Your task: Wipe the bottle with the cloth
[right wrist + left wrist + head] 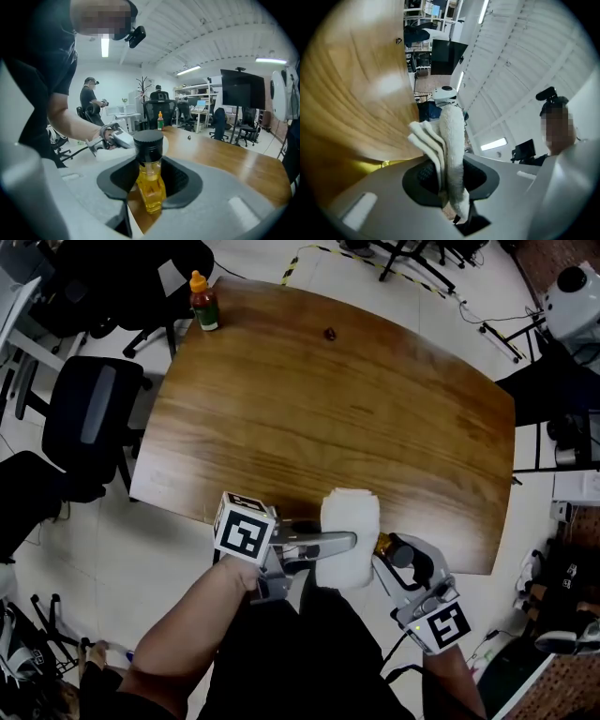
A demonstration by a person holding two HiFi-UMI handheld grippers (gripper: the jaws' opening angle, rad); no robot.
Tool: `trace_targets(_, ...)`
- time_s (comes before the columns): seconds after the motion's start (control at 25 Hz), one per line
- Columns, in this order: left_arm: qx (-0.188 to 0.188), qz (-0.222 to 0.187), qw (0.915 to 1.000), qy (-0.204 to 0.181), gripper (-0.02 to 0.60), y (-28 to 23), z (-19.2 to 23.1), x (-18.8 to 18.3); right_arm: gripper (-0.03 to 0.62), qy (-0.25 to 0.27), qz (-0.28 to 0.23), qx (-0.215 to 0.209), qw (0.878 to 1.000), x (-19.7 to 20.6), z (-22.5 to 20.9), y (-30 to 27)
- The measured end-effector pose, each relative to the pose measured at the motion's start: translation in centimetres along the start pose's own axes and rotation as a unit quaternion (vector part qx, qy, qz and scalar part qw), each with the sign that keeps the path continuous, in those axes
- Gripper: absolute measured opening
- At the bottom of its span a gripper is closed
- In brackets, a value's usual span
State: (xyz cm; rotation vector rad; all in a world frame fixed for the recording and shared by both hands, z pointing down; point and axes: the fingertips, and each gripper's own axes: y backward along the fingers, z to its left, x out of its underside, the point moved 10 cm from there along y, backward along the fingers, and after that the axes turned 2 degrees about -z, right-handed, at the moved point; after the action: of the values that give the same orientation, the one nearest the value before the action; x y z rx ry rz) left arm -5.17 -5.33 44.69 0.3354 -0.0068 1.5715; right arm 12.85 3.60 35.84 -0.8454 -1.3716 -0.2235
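Observation:
A small bottle (150, 183) of yellow liquid with a black cap stands upright between the pads of my right gripper (150, 187), which is shut on it. In the head view the right gripper (386, 557) holds the bottle (382, 544) at the table's near edge, and only an amber bit of it shows. My left gripper (349, 542) is shut on a folded white cloth (350, 521), held right beside the bottle's left. The left gripper view shows the cloth (451, 140) pinched on edge between the jaws.
The wooden table (328, 418) carries a red sauce bottle (203, 302) with an orange cap at its far left corner and a small dark object (329, 334) near the far edge. Black office chairs (89, 413) stand to the left. Equipment and cables crowd the right side.

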Motion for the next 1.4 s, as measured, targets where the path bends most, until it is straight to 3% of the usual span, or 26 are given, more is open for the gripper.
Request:
trace_targets(0.24,-0.040,0.039,0.9960,-0.070,0.101,-1.4,1.1,-0.2,0.132,-0.006,-0.002,-0.003,1.000,-0.1,-0.3,0.1)
trace_targets(0.32,-0.075,0.058,0.9910,-0.094,0.101,-1.2,1.5,-0.3,0.132,-0.008,-0.002,-0.002,1.000,-0.1,-0.3,0.0)
trace_targets(0.48,-0.190,0.119,0.9636,-0.145,0.100,-0.8,3.1,0.3,0.132,-0.011,-0.005,0.001,1.000,-0.1,-0.3,-0.2)
trace_targets(0.64,-0.259,0.137,0.9416,-0.166,0.100,-1.3,3.7,0.6,0.132,-0.010,-0.006,0.002,1.000,-0.1,-0.3,-0.2)
trace_targets(0.88,-0.340,0.171,0.9070,-0.181,0.100,-1.9,4.5,1.1,0.132,0.000,-0.004,0.004,1.000,-0.2,0.2,-0.7)
trace_targets(1.0,-0.358,0.184,0.8961,-0.186,0.100,-2.3,4.6,1.0,0.132,-0.006,-0.004,0.007,1.000,-0.1,0.1,-0.5)
trace_targets(1.08,-0.362,0.187,0.8948,-0.184,0.100,-2.5,4.7,0.9,0.132,-0.012,-0.006,0.007,1.000,0.1,-0.1,-0.2)
trace_targets(1.16,-0.358,0.178,0.9002,-0.174,0.100,-2.3,4.6,0.8,0.132,-0.012,-0.008,0.003,1.000,0.2,-0.3,0.0)
trace_targets(1.28,-0.332,0.136,0.9201,-0.158,0.100,-1.3,3.5,0.6,0.132,-0.014,-0.011,0.000,1.000,0.2,-0.5,0.1)
trace_targets(1.4,-0.264,0.114,0.9453,-0.155,0.100,0.3,1.0,1.0,0.132,-0.008,-0.011,0.000,1.000,0.3,-0.7,0.3)
